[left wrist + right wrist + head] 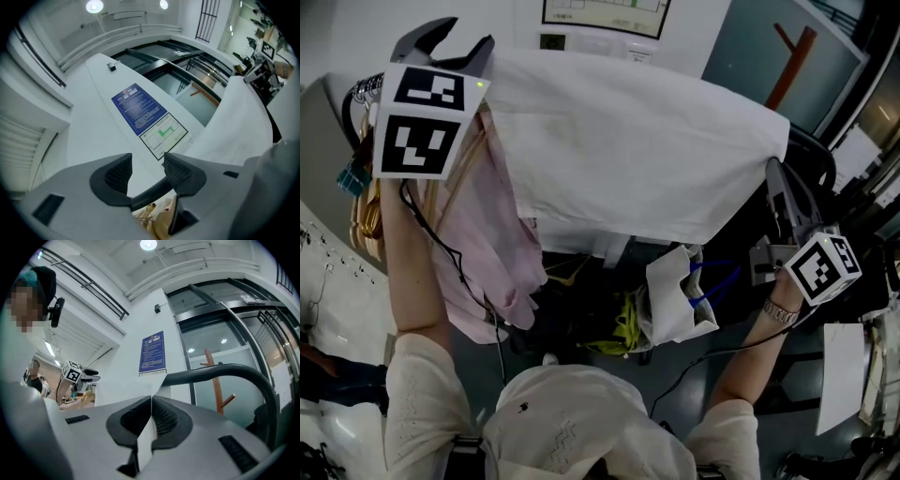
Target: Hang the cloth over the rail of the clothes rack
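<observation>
- cloth (628, 150): white, spread wide and draped over the rail (220, 371). It covers nearly the whole rail in head view and hangs down on the rail's near side.
- rail: dark tube that curves down at its right end. In left gripper view a short stretch of it (153, 190) shows just under the jaws.
- left gripper (459, 39): held high at the rail's left end with its jaws wide apart. There is nothing between the pads (177, 171). The cloth's left edge is just beside it, not in the gap.
- right gripper (776, 183): at the rail's right end, lower than the rail top. Its jaws are closed tight on the cloth's right edge. In right gripper view a thin white fold is pinched between the pads and sticks out beneath them.
- pink garment (492, 253): hangs under the rail's left end, just beside the cloth.
- wooden hangers (367, 220): bunched at the rail's far left end, left of the pink garment.
- white bag (675, 295): well below the rail, under the cloth's lower hem. I cannot tell what it rests on.
- blue notice (138, 108): on the white wall behind the rail.
- coat stand (216, 397): wooden, beyond the rail's right end.
</observation>
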The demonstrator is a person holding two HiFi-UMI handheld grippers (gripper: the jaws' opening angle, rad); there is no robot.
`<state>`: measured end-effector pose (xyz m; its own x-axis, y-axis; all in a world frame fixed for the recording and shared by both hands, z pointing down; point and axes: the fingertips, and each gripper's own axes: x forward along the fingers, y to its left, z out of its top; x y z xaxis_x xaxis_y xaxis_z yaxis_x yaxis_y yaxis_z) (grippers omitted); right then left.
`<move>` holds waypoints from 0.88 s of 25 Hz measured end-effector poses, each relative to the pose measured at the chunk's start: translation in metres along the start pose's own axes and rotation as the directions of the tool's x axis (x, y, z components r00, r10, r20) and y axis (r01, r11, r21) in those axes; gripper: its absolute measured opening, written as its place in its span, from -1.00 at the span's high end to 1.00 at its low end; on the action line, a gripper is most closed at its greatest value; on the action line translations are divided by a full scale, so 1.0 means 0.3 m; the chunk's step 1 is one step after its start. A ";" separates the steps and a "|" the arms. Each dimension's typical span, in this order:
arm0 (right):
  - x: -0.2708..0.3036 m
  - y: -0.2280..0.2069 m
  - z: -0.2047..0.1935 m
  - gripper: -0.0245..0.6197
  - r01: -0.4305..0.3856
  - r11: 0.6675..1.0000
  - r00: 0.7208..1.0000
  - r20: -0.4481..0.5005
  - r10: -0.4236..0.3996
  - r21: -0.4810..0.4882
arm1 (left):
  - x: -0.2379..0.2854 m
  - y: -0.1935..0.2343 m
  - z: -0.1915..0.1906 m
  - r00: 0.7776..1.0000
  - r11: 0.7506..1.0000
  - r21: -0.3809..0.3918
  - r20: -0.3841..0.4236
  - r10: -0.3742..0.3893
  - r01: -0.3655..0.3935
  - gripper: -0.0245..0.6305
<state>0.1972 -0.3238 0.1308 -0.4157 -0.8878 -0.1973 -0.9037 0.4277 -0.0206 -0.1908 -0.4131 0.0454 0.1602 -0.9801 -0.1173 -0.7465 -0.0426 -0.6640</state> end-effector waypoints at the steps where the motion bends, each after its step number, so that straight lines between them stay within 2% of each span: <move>1: -0.004 0.004 0.010 0.86 -0.003 1.000 1.000 0.005 0.003 0.000 | -0.006 0.005 0.002 1.000 1.000 -0.027 0.014 -0.006 0.006 0.32; 4: 0.008 0.027 0.020 0.86 -0.009 1.000 1.000 0.024 0.009 -0.015 | -0.005 -0.035 0.011 0.996 0.995 -0.081 0.069 -0.051 0.056 0.32; 8: 0.028 0.052 -0.020 0.85 -0.033 0.999 0.999 0.020 0.034 -0.039 | -0.048 -0.070 0.014 0.984 0.979 -0.185 0.171 -0.055 0.087 0.33; 10: 0.021 0.043 -0.032 0.82 -0.033 0.999 0.999 0.022 0.033 -0.023 | -0.090 -0.099 0.011 0.969 0.954 -0.268 0.235 -0.073 0.137 0.33; 12: 0.013 0.036 -0.042 0.64 -0.030 0.999 0.999 0.027 0.030 -0.012 | -0.121 -0.124 -0.007 0.954 0.914 -0.358 0.287 -0.087 0.191 0.33; 14: 0.010 0.036 -0.047 0.58 -0.026 1.000 0.999 0.031 0.027 -0.013 | -0.143 -0.135 -0.036 0.946 0.875 -0.433 0.314 -0.080 0.218 0.32; 16: 0.007 0.037 -0.046 0.56 -0.015 1.000 0.999 0.041 0.015 -0.011 | -0.157 -0.146 -0.068 0.945 0.848 -0.479 0.319 -0.073 0.228 0.32; 19: -0.008 0.004 -0.047 0.54 0.072 0.997 0.995 0.068 -0.070 -0.021 | -0.179 -0.170 -0.107 0.940 0.815 -0.528 0.337 -0.056 0.238 0.33; 20: -0.019 -0.019 -0.048 0.54 0.134 0.990 0.988 0.079 -0.131 -0.044 | -0.190 -0.170 -0.116 0.935 0.812 -0.539 0.354 -0.022 0.223 0.33; 22: -0.047 -0.058 -0.045 0.54 0.271 0.956 0.959 0.116 -0.259 -0.111 | -0.224 -0.159 -0.124 0.912 0.830 -0.535 0.401 0.086 0.158 0.33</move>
<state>0.2175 -0.3211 0.1473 -0.1530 -0.9424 -0.2975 -0.9882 0.1493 0.0351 -0.1900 -0.3525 0.1124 0.3413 -0.8196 -0.4601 -0.9399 -0.2935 -0.1745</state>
